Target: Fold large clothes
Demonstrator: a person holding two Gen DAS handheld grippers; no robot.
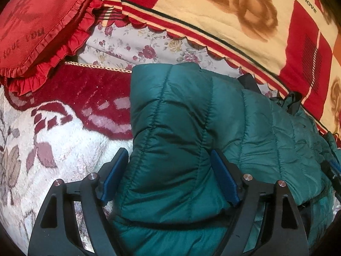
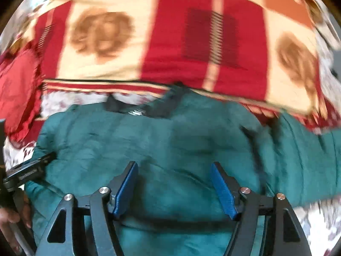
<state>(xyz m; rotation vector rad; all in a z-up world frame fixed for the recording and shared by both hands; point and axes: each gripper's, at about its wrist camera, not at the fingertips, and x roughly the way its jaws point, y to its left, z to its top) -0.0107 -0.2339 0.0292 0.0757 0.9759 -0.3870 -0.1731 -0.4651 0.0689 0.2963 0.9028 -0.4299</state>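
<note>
One green jacket (image 1: 191, 132) lies on the bed, its far edge against the red-cream blanket (image 1: 223, 15). One red cushion (image 1: 38, 27) off its left; fleece (image 1: 64, 149) bare there. Left gripper (image 1: 170, 166) spread astride a fold; right gripper (image 2: 173, 183) spread over the jacket, gripping nothing.

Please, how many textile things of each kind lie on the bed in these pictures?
Green quilted jacket: 1
Red frilled cushion: 1
Red and cream rose blanket: 1
White and red plush blanket: 1
Floral sheet: 1
Total: 5
</note>
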